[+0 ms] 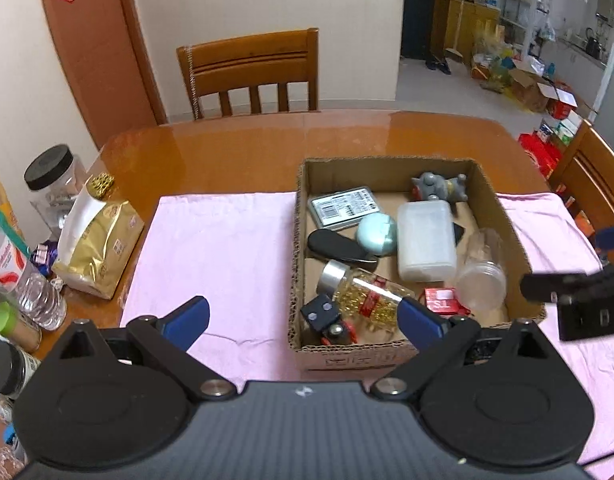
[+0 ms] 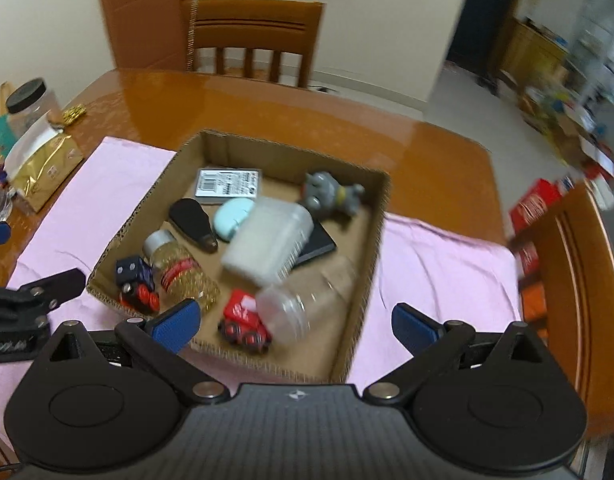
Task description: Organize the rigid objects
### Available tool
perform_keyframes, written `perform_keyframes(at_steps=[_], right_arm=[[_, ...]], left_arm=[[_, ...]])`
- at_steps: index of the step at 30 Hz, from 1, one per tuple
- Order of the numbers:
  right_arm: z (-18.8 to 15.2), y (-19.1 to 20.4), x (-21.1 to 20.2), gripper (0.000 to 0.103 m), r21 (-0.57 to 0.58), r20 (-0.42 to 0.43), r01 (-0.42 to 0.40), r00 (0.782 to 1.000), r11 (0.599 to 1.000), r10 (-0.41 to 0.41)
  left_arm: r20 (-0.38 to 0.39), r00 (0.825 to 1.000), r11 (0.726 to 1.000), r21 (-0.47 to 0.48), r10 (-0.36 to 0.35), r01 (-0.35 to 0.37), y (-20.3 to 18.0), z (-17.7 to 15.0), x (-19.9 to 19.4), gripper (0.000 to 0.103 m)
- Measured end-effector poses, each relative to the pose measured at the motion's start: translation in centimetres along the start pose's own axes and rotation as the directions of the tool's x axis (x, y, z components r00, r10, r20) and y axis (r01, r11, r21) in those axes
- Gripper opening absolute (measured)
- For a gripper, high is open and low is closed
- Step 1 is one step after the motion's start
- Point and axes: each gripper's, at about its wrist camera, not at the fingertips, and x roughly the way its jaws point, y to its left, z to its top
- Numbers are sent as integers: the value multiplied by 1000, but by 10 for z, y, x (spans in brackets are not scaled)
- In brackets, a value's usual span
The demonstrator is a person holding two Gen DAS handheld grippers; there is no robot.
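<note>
My two grippers hang over a corrugated cardboard box on a pink cloth, both with blue-padded jaws spread wide and nothing between them: the left gripper above the box's near-left corner, the right gripper above its near wall. No earlier frame shows how they got there. The box holds the rigid things. A clear plastic jar lies on its side at the near right corner, beside a red toy car. A frosted white rectangular tub sits in the middle, a flat black slab half under it. At the near left lie a glass bottle of gold capsules with a silver cap and a dark blue toy engine on red wheels. Further in are a black oval case, a pale teal rounded shell, a flat labelled tin and, at the far right corner, a grey figurine. The cloth covers a glossy orange-brown wooden table. Left of the box stand a gold foil bag, a black-lidded clear canister and a water bottle. Beyond the box a slatted wooden chair faces a cream wall; a cluttered room opens to the right.
</note>
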Motion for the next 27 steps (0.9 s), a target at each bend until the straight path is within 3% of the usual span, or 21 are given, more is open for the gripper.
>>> perform_keyframes(at_steps=[9,27], right_arm=[[-22,-9,-23,103,137,4,0,1000,991,-1],[-23,-7,-28,103,166,24,-7,1000,986,3]], left_arm=[[-8,1000,999,44,12,-11,-12,5,-14,100],[-19,1000,999,41,5,-4,-14,9,-15,100]])
